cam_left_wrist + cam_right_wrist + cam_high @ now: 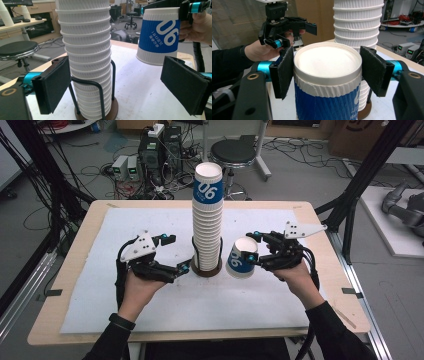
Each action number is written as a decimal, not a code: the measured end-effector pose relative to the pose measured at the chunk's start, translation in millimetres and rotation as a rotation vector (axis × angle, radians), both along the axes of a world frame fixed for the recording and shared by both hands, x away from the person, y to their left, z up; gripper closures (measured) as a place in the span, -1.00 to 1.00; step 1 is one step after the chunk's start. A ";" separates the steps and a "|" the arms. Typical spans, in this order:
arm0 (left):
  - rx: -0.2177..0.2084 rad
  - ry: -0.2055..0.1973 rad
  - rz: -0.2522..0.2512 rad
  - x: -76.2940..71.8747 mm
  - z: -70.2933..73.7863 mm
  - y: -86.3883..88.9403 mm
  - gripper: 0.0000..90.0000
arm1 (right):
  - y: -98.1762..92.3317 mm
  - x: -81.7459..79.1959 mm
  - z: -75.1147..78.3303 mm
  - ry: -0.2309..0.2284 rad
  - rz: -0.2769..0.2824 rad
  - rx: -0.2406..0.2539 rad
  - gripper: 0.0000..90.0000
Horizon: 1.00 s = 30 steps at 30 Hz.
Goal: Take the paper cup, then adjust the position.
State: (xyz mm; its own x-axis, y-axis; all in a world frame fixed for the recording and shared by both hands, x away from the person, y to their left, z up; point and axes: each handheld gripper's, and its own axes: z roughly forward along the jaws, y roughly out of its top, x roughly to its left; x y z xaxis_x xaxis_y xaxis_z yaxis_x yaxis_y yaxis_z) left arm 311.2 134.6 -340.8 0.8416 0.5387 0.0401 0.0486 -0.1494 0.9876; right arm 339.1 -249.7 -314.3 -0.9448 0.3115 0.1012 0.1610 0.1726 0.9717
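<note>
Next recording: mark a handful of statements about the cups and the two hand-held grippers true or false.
1. The right hand-held gripper is shut on a single blue-and-white cup. True.
2. The left hand-held gripper clamps the cup stack. False: its jaws stand open, the stack between them and untouched.
3. The stack stands in a black wire holder on a round brown base. True.
4. The held cup rests on the table. False: it is lifted clear, tilted, beside the stack.
5. The stack's top cup has a blue band. True.
</note>
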 end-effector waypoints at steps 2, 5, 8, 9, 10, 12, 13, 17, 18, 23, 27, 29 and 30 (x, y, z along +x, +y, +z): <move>0.001 -0.003 -0.003 0.1 0.1 0.3 -0.79 | 0.3 0.2 0.3 -0.002 0.002 0.001 -0.31; 0.002 0.005 -0.005 0.0 -0.7 0.5 -0.79 | 0.2 1.1 0.0 0.004 0.001 0.000 -0.31; 0.006 0.009 -0.005 -0.1 -1.7 0.7 -0.79 | 0.2 2.0 -0.2 0.004 -0.001 0.003 -0.31; 0.005 0.012 -0.006 -0.2 -2.1 0.4 -0.79 | 0.2 2.0 -0.1 0.004 0.000 0.003 -0.31; 0.007 0.012 -0.006 -0.3 -2.4 0.3 -0.79 | 0.3 2.0 0.0 0.003 0.001 0.005 -0.31; 0.005 0.016 -0.015 -0.5 -2.6 -0.4 -0.79 | 0.5 1.5 0.5 0.002 0.004 0.007 -0.31; 0.007 0.015 -0.021 -0.7 -2.7 -1.3 -0.79 | 0.6 1.0 0.9 0.004 0.005 0.006 -0.31; 0.007 0.024 -0.041 -0.3 -4.4 -5.1 -0.79 | 1.2 0.4 2.5 -0.002 0.009 0.011 -0.31; 0.006 0.027 -0.046 0.1 -5.1 -6.0 -0.79 | 1.3 0.4 2.5 -0.003 0.009 0.010 -0.31; 0.014 0.051 -0.087 2.9 -11.0 -15.7 -0.78 | 2.7 -1.4 2.3 -0.001 0.017 0.005 -0.31; 0.016 0.071 -0.122 4.6 -16.1 -24.5 -0.78 | 3.5 -3.7 2.5 -0.004 0.023 0.003 -0.31; 0.024 0.083 -0.140 5.3 -19.4 -29.7 -0.78 | 3.5 -4.2 2.3 -0.005 0.028 0.006 -0.31; 0.022 0.089 -0.148 5.3 -20.6 -31.3 -0.78 | 3.6 -4.5 2.1 -0.006 0.031 0.006 -0.31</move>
State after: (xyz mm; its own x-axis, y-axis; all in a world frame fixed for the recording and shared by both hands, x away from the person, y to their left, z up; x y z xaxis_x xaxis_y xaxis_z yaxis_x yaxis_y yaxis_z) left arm 316.5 103.3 -361.4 0.9124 0.4083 -0.0273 0.1112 -0.1832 0.9768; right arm 334.6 -246.2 -312.2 -0.9546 0.2814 0.0977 0.1503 0.1718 0.9736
